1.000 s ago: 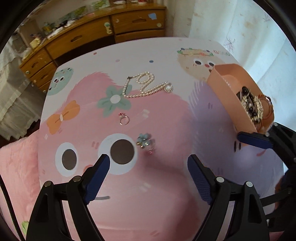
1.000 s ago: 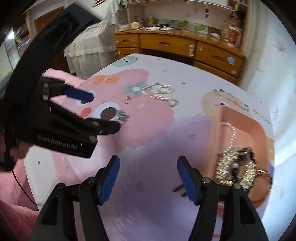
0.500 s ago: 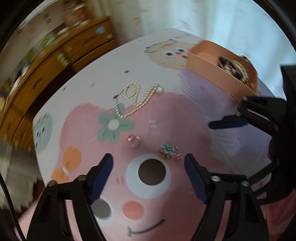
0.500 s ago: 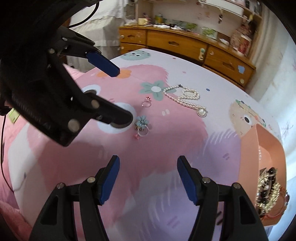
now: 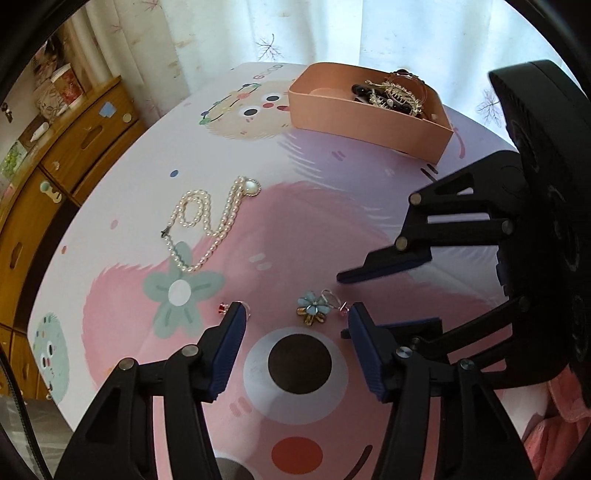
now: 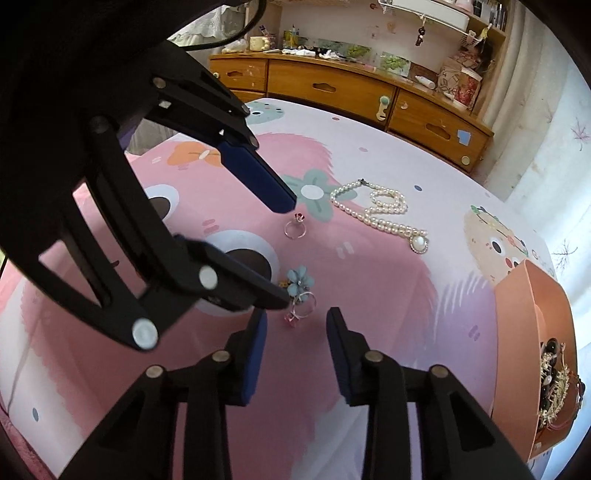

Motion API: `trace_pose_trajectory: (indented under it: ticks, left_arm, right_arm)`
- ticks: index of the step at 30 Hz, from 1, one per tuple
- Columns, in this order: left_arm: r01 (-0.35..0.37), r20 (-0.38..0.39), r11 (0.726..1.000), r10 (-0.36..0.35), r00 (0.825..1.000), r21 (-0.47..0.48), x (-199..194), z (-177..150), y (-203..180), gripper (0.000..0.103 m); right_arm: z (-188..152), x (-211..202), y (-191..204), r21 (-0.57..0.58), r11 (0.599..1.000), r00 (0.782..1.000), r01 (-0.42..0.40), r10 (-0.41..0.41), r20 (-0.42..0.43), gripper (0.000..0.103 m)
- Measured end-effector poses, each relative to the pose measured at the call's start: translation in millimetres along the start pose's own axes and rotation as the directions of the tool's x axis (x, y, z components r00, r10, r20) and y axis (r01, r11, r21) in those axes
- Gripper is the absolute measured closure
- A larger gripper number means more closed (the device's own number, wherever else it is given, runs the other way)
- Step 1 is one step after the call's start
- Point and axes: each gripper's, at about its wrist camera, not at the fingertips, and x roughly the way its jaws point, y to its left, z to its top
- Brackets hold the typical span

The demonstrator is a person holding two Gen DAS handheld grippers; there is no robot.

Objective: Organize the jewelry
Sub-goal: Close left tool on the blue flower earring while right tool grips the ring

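Note:
A blue flower ring (image 5: 314,308) (image 6: 300,282) lies on the cartoon table cover beside a silver ring with a pink stone (image 5: 338,302) (image 6: 301,308). My left gripper (image 5: 295,341) is open, its fingers either side of the flower ring, low over the table. My right gripper (image 6: 297,341) is open, just in front of the pink-stone ring. A second ring with a red stone (image 6: 295,227) (image 5: 232,307) lies nearby. A pearl necklace (image 5: 210,218) (image 6: 380,212) lies further off. An orange tray (image 5: 365,114) (image 6: 532,325) holds several jewelry pieces.
A wooden dresser (image 6: 354,92) (image 5: 55,173) stands beyond the table. White curtains (image 5: 332,29) hang behind the tray. Pink bedding (image 5: 554,435) lies at the table's edge.
Both grippers have moved closer to the flower ring and the pink-stone ring. The left gripper has turned towards the tray side and dropped lower. Both stay open.

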Motion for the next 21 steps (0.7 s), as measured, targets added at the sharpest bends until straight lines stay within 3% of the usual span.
trace_pose_trajectory:
  ticks: [6,12,14,21]
  left_arm:
    - [0.033,0.014,0.999,-0.032,0.999,-0.019,3.6,0.2,7.0,0.047]
    - [0.048,0.016,0.999,-0.047,0.999,-0.012,9.5,-0.5,6.4,0.048]
    - [0.041,0.013,0.999,-0.041,0.999,-0.005,12.3,-1.0,4.6,0.06]
    - [0.023,0.015,1.0,-0.024,1.0,0.02,19.3,-0.9,-3.6,0.085]
  right_arm:
    - [-0.4,0.5,4.7,0.022,1.0,1.0,-0.008,0.008,0.004,0.097]
    - [-5.6,-4.2,4.7,0.077,0.997,1.0,0.007,-0.005,-0.016,0.097]
    - [-8.9,-7.4,1.7,0.096,0.995,1.0,0.011,-0.008,-0.028,0.097]
    - [-21.3,-19.6,-9.7,0.156,0.987,0.999,0.024,-0.017,-0.048,0.097]
